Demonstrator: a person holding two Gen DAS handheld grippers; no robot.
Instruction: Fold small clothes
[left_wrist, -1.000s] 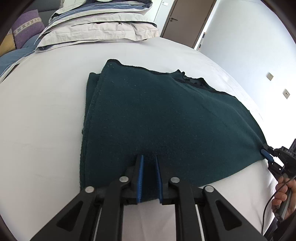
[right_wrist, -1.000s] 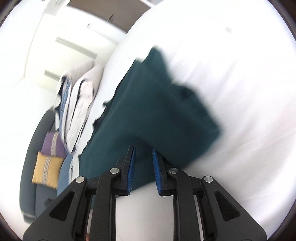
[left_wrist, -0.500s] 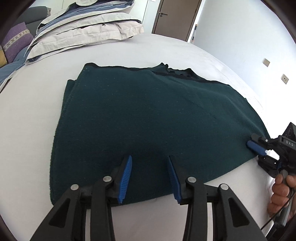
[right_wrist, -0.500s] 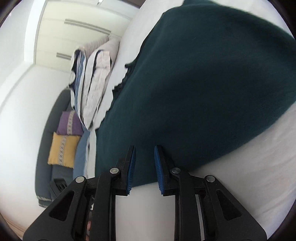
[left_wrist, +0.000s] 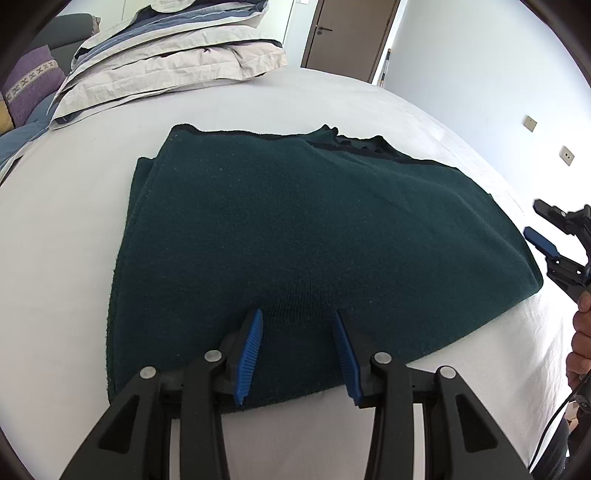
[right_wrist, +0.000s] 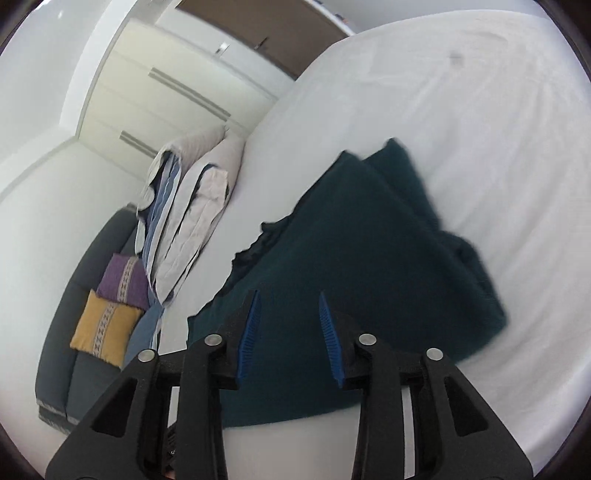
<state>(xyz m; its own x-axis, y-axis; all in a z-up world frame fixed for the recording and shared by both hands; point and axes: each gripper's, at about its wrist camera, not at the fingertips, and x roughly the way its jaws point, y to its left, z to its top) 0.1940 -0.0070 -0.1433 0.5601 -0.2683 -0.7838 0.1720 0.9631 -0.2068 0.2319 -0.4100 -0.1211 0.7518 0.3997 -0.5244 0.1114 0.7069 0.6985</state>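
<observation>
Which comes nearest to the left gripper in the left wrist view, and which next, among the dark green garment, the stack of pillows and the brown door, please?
From the left gripper, nearest first:
1. The dark green garment, lying on the bed right under the open fingers.
2. The stack of pillows, beyond the garment, to the upper left.
3. The brown door, past the bed, at the top, right of centre.

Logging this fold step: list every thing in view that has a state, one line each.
Dark green knit garment: folded, lying flat on the bed, released.
Left gripper: open, jaws just opened, pads astride the near edge, not pressing.
Right gripper: open, jaws just opened, nothing held.
Pillows: stacked.
Door: closed.
</observation>
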